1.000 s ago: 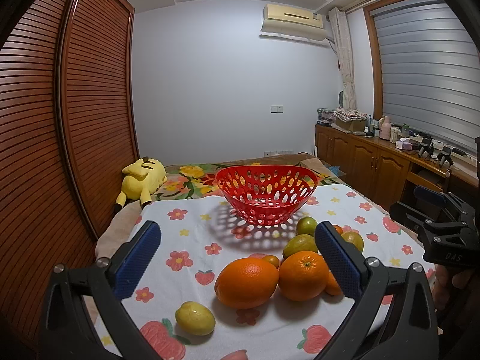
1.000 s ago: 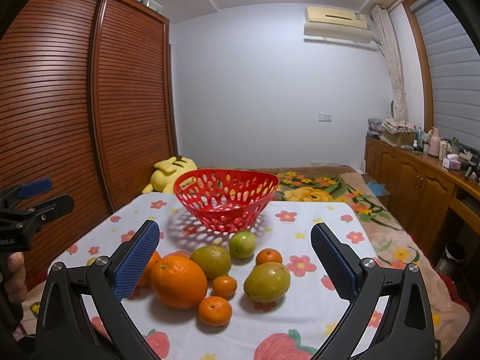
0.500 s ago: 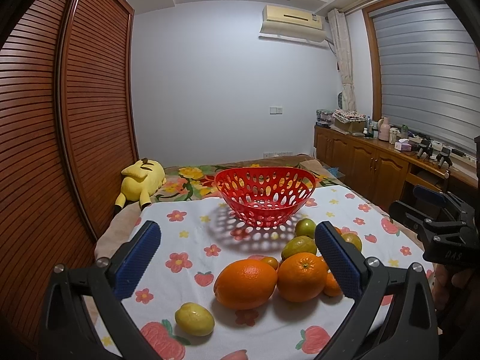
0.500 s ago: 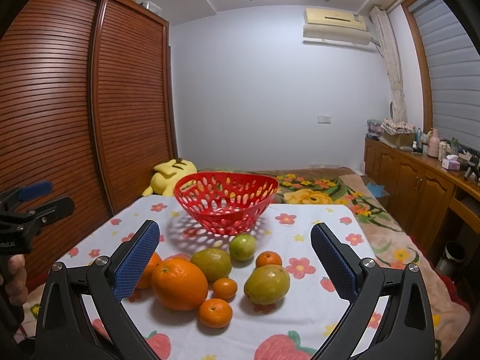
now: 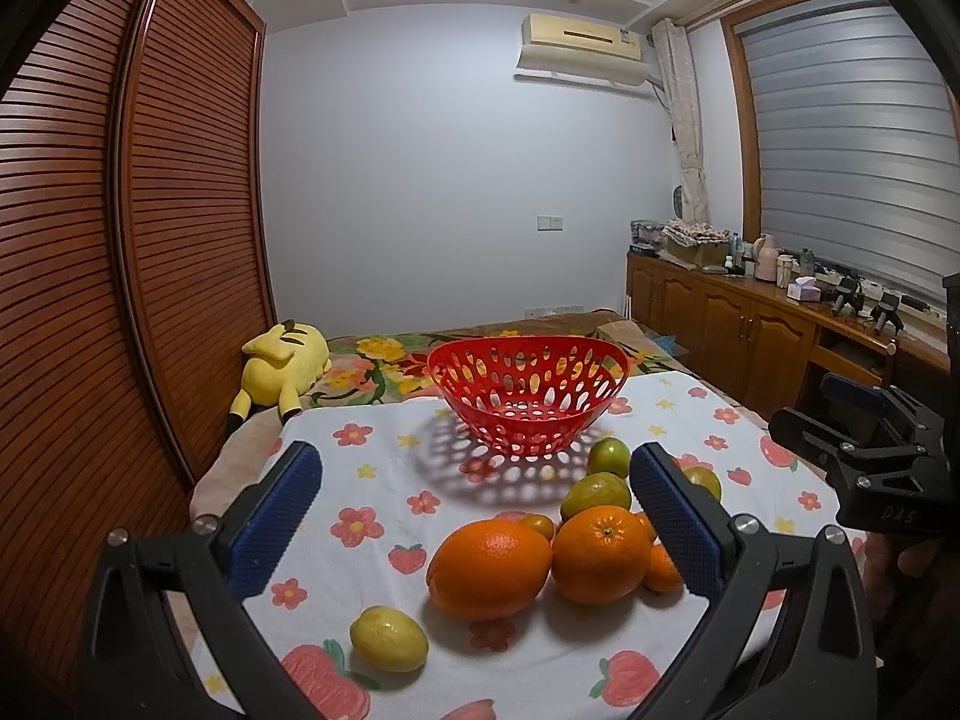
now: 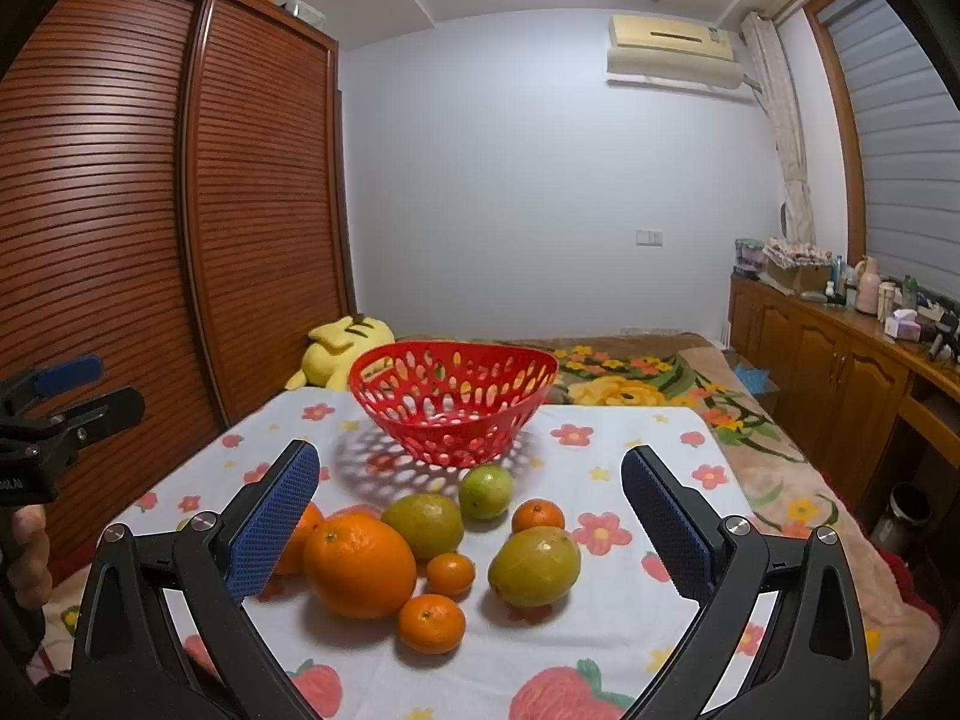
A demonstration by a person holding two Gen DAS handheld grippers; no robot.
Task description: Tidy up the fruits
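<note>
Nine-odd fruits (image 6: 360,564) lie loose on the floral-clothed surface (image 5: 384,480) before an empty red basket (image 5: 528,396), both the left gripper (image 5: 474,522) and right gripper (image 6: 468,516) spread apart and empty; the first pick, apparently pending, calls for closing on one fruit.

Red perforated basket (image 6: 453,402) stands upright and empty on the surface. In front of it, loose fruit lies clustered: two large oranges (image 5: 489,567), several green citrus (image 6: 423,525), small mandarins (image 6: 432,623), one yellow lemon (image 5: 389,639) apart.
</note>
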